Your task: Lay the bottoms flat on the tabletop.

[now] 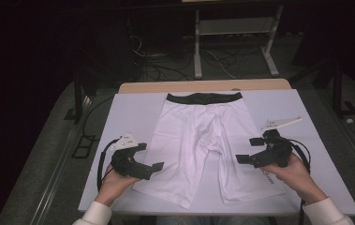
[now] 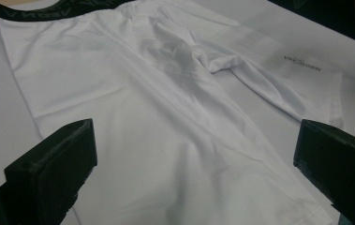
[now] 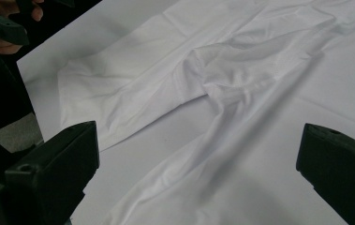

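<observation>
A: Shorts [image 1: 203, 140], white with a black waistband [image 1: 204, 98]: position?

B: Spread flat on the white table [image 1: 133, 105], waistband at the far edge, both legs pointing toward the person.

A: Left gripper [image 1: 151, 159]?

B: Jaws apart, nothing between them, just beside the outer edge of one leg.

A: Right gripper [image 1: 250, 150]?

B: Jaws spread wide, holding nothing, over the other leg near its printed logo [image 2: 302, 63].

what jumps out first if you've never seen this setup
A pair of white shorts with a black waistband lies spread flat in the middle of the white table, legs towards the person. On either side a hand holds a black gripper, the left gripper by the left leg and the right gripper by the right leg, both with jaws wide open and holding nothing.
</observation>
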`<state>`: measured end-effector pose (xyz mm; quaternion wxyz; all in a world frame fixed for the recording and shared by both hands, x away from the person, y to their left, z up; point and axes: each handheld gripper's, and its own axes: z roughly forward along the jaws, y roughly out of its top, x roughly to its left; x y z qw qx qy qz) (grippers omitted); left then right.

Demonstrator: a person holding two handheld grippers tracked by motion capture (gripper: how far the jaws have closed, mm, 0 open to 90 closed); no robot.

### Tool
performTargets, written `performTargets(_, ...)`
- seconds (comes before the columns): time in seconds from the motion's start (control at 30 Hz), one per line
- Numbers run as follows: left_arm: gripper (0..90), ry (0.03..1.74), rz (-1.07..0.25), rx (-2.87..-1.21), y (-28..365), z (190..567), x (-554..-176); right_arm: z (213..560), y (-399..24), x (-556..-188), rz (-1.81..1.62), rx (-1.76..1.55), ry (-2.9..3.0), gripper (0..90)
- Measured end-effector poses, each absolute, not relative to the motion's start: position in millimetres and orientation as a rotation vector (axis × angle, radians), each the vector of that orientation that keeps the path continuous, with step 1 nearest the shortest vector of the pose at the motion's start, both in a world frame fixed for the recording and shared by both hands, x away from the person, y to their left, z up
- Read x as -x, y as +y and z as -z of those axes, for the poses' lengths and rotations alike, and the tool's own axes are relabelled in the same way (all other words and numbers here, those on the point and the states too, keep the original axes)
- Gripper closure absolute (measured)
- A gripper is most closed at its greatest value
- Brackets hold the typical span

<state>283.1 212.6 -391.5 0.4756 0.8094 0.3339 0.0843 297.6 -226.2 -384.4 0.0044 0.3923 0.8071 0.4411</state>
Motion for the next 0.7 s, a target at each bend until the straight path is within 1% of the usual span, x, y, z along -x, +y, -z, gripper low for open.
performTargets(0.3,0.0,0.854,-0.222,-1.902,225,406,-282,394,-245,-293,-1.394,-1.298,2.454,0.0)
performTargets(0.5,0.0,0.857,-0.272,-1.857,232,415,-276,404,-256,-286,-1.424,-1.304,2.402,0.0)
performTargets(0.7,0.0,0.866,-0.29,-1.856,237,422,-271,415,-268,-276,-1.47,-1.302,2.338,0.0)
